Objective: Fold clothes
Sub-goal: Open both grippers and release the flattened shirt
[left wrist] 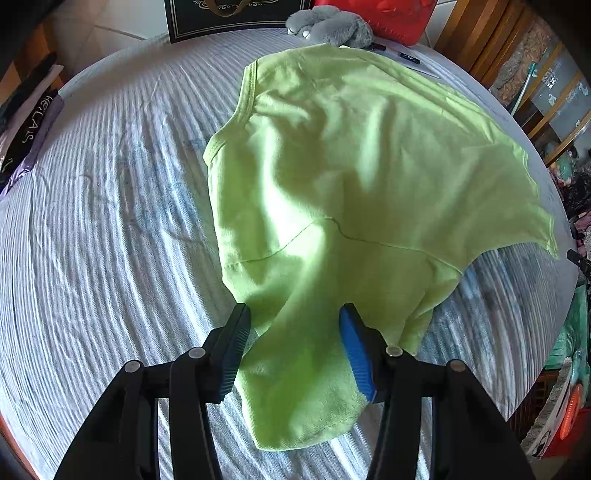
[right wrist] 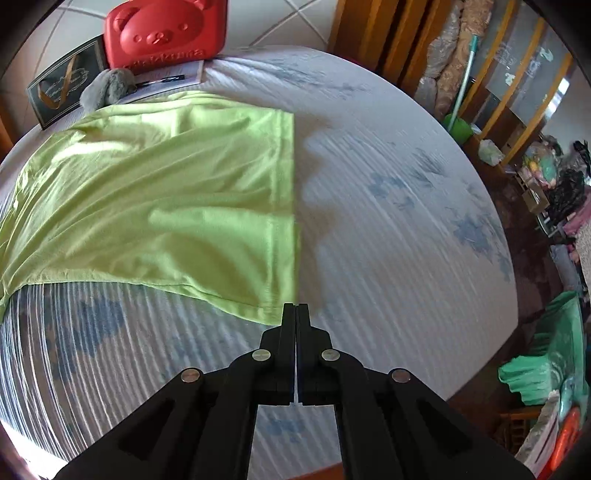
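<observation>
A lime-green T-shirt [left wrist: 351, 166] lies spread on the bed, neckline toward the left in the left wrist view. One short sleeve [left wrist: 303, 387] runs down between the fingers of my left gripper [left wrist: 294, 308], which stands open; the pads do not press the cloth. In the right wrist view the T-shirt [right wrist: 166, 192] fills the left half, its bottom hem [right wrist: 291, 206] running straight down to my right gripper [right wrist: 296, 305]. That gripper is shut, with the hem's near corner pinched at its tips and the edge raised slightly off the sheet.
The bed sheet [right wrist: 388, 240] is white with blue stripes and blotches. At the far edge sit a grey plush toy [left wrist: 332, 26], a red bear-face case [right wrist: 166, 33], a dark gift bag [right wrist: 62, 92] and pens [left wrist: 408, 58]. Folded dark clothes [left wrist: 26, 125] lie at the left; wooden furniture [right wrist: 369, 29] stands beyond.
</observation>
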`<state>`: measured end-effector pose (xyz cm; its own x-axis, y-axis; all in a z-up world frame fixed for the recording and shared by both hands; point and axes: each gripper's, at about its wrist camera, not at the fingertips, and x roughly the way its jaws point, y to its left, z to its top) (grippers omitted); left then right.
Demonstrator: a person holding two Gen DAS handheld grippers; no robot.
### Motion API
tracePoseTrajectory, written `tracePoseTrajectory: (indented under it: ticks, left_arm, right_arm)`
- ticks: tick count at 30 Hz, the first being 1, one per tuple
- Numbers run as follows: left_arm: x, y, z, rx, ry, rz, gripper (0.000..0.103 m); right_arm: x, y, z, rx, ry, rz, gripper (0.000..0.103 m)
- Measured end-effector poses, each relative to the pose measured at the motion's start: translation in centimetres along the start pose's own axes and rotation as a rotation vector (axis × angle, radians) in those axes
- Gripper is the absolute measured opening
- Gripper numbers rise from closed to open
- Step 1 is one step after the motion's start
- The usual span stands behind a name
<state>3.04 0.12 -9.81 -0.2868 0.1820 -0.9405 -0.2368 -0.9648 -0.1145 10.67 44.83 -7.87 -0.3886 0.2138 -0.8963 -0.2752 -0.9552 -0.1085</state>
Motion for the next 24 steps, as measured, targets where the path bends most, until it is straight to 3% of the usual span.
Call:
tracePoseTrajectory:
  ticks: [1, 4, 5, 6, 7, 8, 13, 14, 15, 16, 17, 19, 21, 24]
  left_arm:
    - [0.0, 0.1, 0.0, -0.003, 0.001, -0.007, 0.051]
    - [-0.9, 0.5, 0.4, -0.007, -0.037, -0.030, 0.051]
    - [-1.3, 0.6, 0.6, -0.008, -0.056, -0.037, 0.051]
    - [-1.5, 0.7, 0.9, -0.015, -0.068, -0.036, 0.051]
    - [-1.5, 0.7, 1.2, -0.023, -0.071, -0.036, 0.051]
    - [-1.5, 0.8, 1.5, -0.031, -0.071, -0.036, 0.051]
    - [-0.1, 0.7, 2.2, -0.024, -0.034, -0.006, 0.051]
    - [0.3, 0.7, 2.1, -0.011, -0.035, 0.000, 0.051]
    - [0.3, 0.5, 2.0, 0.005, -0.034, 0.008, 0.051]
    - [0.4, 0.3, 2.0, 0.020, -0.031, 0.017, 0.051]
    - [0.6, 0.0, 2.1, 0.034, -0.028, 0.027, 0.051]
    - [0.7, -0.3, 2.2, 0.055, -0.023, 0.042, 0.052]
    - [0.8, -0.5, 2.1, 0.072, -0.019, 0.053, 0.052]
    - [1.0, -0.8, 2.1, 0.094, -0.017, 0.054, 0.058]
  right_arm:
    - [-0.2, -1.4, -0.1, 0.029, 0.011, -0.006, 0.000]
    - [-0.5, -2.3, -0.5, 0.029, -0.018, 0.120, 0.004]
    - [-0.6, -2.2, -0.7, 0.021, -0.034, 0.156, 0.017]
    - [-0.2, -1.7, -0.5, 0.016, -0.036, 0.164, 0.042]
    - [0.3, -1.1, -0.4, 0.010, -0.038, 0.172, 0.052]
    - [0.8, -0.5, -0.3, 0.005, -0.039, 0.180, 0.055]
    - [3.5, 2.5, 0.3, -0.056, 0.000, 0.164, 0.052]
    - [3.5, 3.1, 0.3, -0.082, -0.019, 0.124, 0.045]
    - [3.4, 3.5, 0.5, -0.092, -0.015, 0.110, 0.025]
    - [3.4, 3.9, 0.7, -0.102, -0.011, 0.096, 0.013]
    - [3.0, 4.4, 0.8, -0.125, -0.019, 0.069, 0.008]
    - [1.8, 5.1, 0.8, -0.164, -0.050, 0.005, 0.008]
    - [-0.4, 4.0, 0.2, -0.126, -0.068, -0.013, 0.007]
    - [-1.7, 0.9, -1.3, -0.044, -0.025, -0.027, 0.007]
